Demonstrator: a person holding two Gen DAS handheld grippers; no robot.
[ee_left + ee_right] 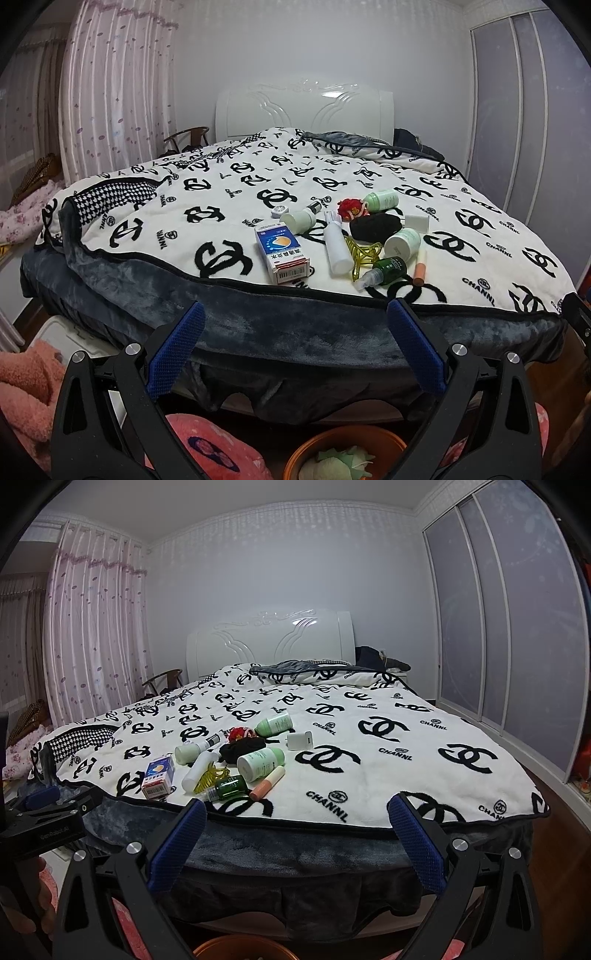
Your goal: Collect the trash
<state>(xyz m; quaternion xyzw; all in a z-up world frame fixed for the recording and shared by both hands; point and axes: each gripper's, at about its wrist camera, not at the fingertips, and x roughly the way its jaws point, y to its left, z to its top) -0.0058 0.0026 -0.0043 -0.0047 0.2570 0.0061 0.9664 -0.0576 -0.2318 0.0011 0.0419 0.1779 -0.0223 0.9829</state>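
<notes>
We hold both tools short of the foot of the bed (pixel 258 325), neither touching anything. Left tool (pixel 295 317): blue pads spread wide apart, nothing between them. Right tool (pixel 297 814): pads likewise spread wide, empty.

Items lie in a cluster on the white logo-print blanket (pixel 388 753), near its foot edge. Landmark: the blue-and-white carton (pixel 282 254), lying flat at the cluster's left end. Just right of the carton lies a white tube (pixel 337 249); right of that a yellow hair clip (pixel 364 256), a small green bottle (pixel 386 271) and a peach stick (pixel 421 266). Behind the carton lie pale green jars (pixel 402 242), a black wad (pixel 375 225) and a red trinket (pixel 352 208).

Below the carton, on the floor at the bed's foot, an orange bin (pixel 347 450) holds crumpled pale paper (pixel 343 463).
</notes>
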